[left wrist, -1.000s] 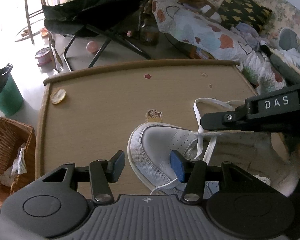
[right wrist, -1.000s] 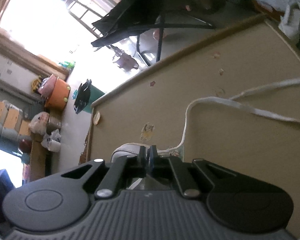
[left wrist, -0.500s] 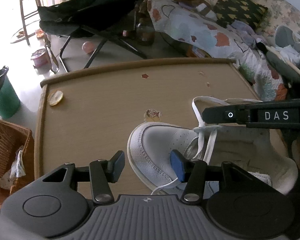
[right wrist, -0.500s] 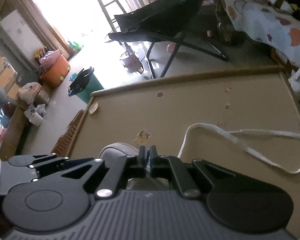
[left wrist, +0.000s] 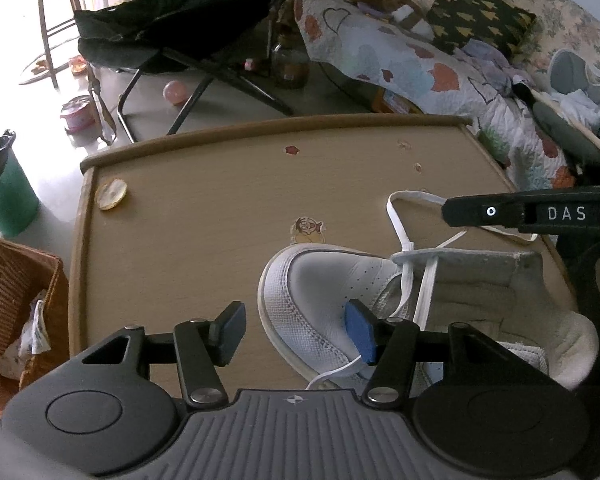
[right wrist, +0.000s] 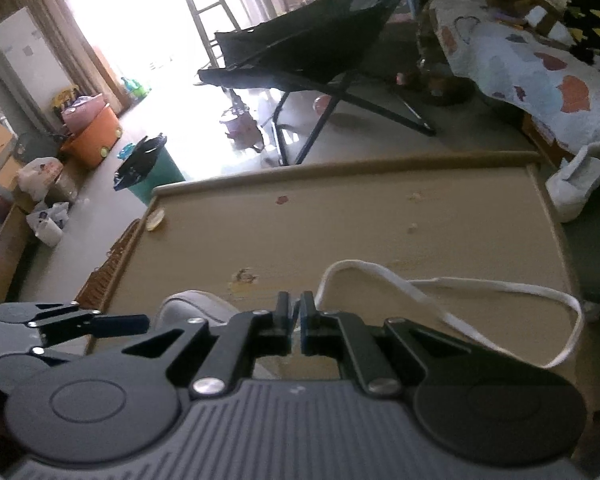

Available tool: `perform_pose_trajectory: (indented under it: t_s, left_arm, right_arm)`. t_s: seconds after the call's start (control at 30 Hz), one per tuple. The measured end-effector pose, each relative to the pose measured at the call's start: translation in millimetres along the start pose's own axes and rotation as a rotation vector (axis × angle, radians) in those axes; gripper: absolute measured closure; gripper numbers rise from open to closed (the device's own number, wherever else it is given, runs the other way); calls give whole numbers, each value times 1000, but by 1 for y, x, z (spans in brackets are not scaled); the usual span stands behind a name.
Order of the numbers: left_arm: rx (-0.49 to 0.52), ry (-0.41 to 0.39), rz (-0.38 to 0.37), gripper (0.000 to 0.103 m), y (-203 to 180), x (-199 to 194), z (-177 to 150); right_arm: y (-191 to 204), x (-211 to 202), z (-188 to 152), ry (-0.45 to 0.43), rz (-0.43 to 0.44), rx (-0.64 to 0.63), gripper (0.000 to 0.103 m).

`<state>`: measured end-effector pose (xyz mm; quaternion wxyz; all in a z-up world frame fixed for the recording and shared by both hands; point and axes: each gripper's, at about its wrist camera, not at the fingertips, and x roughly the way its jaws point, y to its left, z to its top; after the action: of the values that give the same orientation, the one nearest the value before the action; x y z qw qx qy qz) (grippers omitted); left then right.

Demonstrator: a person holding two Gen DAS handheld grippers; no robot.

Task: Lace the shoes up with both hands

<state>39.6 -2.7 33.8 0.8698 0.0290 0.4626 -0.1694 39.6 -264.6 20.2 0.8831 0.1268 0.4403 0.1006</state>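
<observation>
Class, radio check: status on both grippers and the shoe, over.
Left gripper opening, toe of white shoe between its fingers. Right gripper shut near the lace. Nothing blocking.

The only lettering I can read is "DAS", in pale capitals on the side of my right tongs [left wrist: 456,212], which reach in from the right, beyond and to the right of my left tongs [left wrist: 296,330]. Beside those letters, toward the tip, sits a small white ring mark. The sticker [left wrist: 306,230] on the table [left wrist: 220,240], just ahead of my left tongs, shows a little cartoon figure, but I can make out no words on it.
</observation>
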Motion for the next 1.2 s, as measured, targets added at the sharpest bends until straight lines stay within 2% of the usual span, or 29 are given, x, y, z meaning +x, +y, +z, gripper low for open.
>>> perform_pose_trajectory:
  t_s: [0.6,0.7,0.73,0.77,0.87,0.93,1.03,1.1,1.2]
  left_arm:
    - [0,-1,4,43,-2,0,0]
    - [-9,-17,7,43,-3,-3,-2]
    - [-16,-30,3,43,-2,-5,-4]
    - [-30,-50,0,44,-1,-8,-6]
    - [-103,-114,21,45,7,-20,-15]
    - [-178,-155,7,45,15,-32,-22]
    - [-304,-199,-24,45,27,-50,-36]
    - [-371,-210,-49,45,32,-62,-48]
    - [-414,-161,-103,45,28,-70,-65]
  right_arm:
    - [-20,-5,-1,11,-38,6,99]
    - [-22,-4,-2,23,-40,13,98]
    - [-23,-4,-2,23,-45,15,95]
    - [-24,-5,-3,24,-48,18,94]
    - [-35,-8,-3,46,-69,45,83]
    - [-46,-15,-3,59,-67,67,74]
    - [-59,-30,-6,90,-26,80,72]
    - [-61,-35,-12,134,-4,75,71]
    - [-56,-39,-24,185,-15,48,71]
